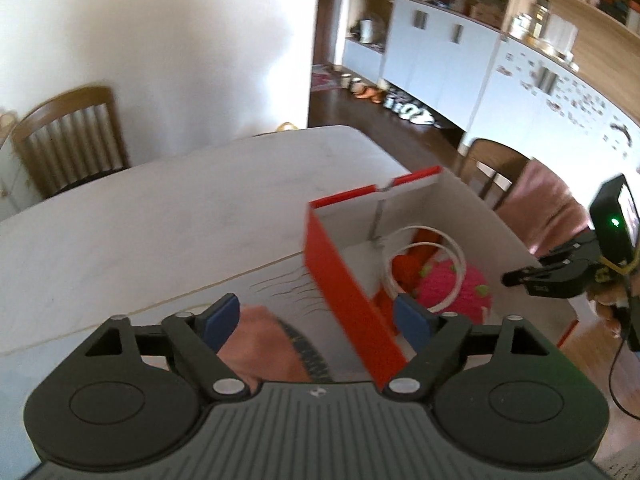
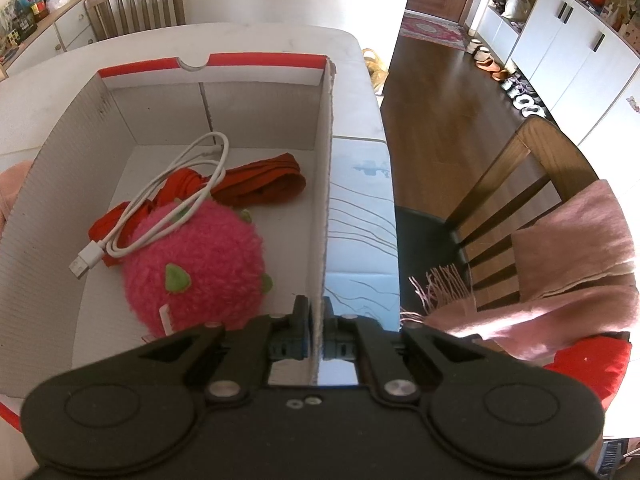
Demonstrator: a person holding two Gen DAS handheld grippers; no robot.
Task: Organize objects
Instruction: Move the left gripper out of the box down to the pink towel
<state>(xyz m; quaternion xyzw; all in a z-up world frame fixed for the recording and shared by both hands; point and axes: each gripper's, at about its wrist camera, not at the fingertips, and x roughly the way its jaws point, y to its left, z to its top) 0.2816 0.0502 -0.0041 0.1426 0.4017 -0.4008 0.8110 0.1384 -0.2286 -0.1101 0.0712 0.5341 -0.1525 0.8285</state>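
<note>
I count one box (image 2: 256, 92) filling the left of the right wrist view: light, stiff cardboard, best held by its thin wall, which my right gripper (image 2: 316, 344) is pinching. Inside lie one soft pink plush (image 2: 200, 264), one limp red cloth (image 2: 264, 184) and one floppy white cable (image 2: 168, 208). My left gripper (image 1: 320, 316) is spread, empty.
</note>
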